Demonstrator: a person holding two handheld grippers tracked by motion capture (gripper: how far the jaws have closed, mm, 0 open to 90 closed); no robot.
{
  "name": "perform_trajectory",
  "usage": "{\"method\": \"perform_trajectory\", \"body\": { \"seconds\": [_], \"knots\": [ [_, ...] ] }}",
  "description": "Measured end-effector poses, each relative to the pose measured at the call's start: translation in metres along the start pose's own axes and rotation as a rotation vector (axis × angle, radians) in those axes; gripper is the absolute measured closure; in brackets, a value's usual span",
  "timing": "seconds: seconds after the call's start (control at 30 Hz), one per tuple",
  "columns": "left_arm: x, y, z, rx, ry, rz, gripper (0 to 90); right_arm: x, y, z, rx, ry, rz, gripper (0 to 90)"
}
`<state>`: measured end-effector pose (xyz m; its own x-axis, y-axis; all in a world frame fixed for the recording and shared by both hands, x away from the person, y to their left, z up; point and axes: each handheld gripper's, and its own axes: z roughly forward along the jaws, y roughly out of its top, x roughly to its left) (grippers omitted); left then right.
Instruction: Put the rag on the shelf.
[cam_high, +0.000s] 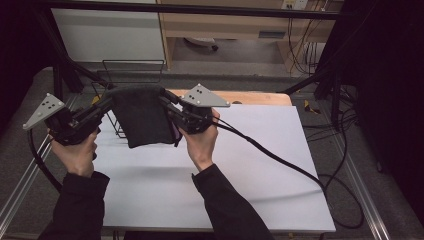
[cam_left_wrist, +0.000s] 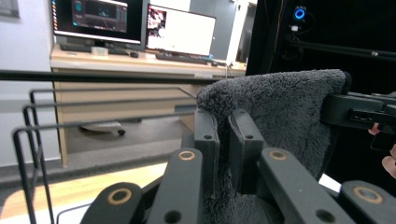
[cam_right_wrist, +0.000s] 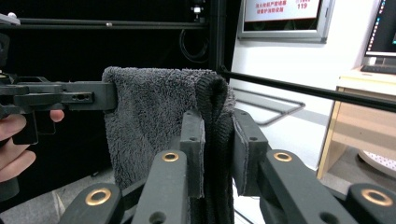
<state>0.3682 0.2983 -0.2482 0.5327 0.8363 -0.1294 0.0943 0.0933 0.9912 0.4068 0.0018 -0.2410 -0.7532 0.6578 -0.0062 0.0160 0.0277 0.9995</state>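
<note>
Dark grey fleece towel (cam_high: 142, 120) is held up in the air between the two grippers, above the far left part of the white table top (cam_high: 240, 175). It hangs as a single broad panel, top edge pulled fairly taut and slightly arched, lower edge clear of the table and casting a soft shadow on it.

Left gripper (cam_high: 105, 102): clenched on the towel's upper left corner. In the left gripper view the jaws stand close together with a fold of pile (cam_left_wrist: 275, 112) pinched between them; the fabric rises above the jaw tips and drapes off to the far side.

Right gripper (cam_high: 167, 102): clenched on the towel's upper right corner. In the right gripper view the corner is doubled over, a thick rolled edge (cam_right_wrist: 215, 121) sitting between the jaws, with the rest of the panel spreading away toward the other gripper (cam_right_wrist: 100, 95).

Surface: deep, nubbly pile, uniform charcoal, no pattern or label visible. Hemmed edge looks denser and darker than the field.

Black wire rack (cam_high: 117, 102) stands on the table just behind and to the left of the towel, partly hidden by it. Whether the cloth touches it: cannot tell.
</note>
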Motion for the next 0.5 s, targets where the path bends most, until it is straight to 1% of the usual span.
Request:
{"method": "perform_trajectory", "body": {
  "seconds": [0.23,0.3,0.5],
  "knots": [
    [0.007,0.014,-0.002,-0.035,0.019,-0.001,82.6,0.003,0.011,0.009,-0.024,0.003,-0.006,77.2],
    [0.009,0.018,-0.003,-0.043,0.020,-0.004,82.6,0.004,0.015,0.011,-0.031,0.004,0.000,77.2],
    [0.015,0.032,-0.003,-0.056,0.035,0.002,82.6,0.006,0.029,0.022,-0.047,0.001,-0.015,77.3]
  ]
}}
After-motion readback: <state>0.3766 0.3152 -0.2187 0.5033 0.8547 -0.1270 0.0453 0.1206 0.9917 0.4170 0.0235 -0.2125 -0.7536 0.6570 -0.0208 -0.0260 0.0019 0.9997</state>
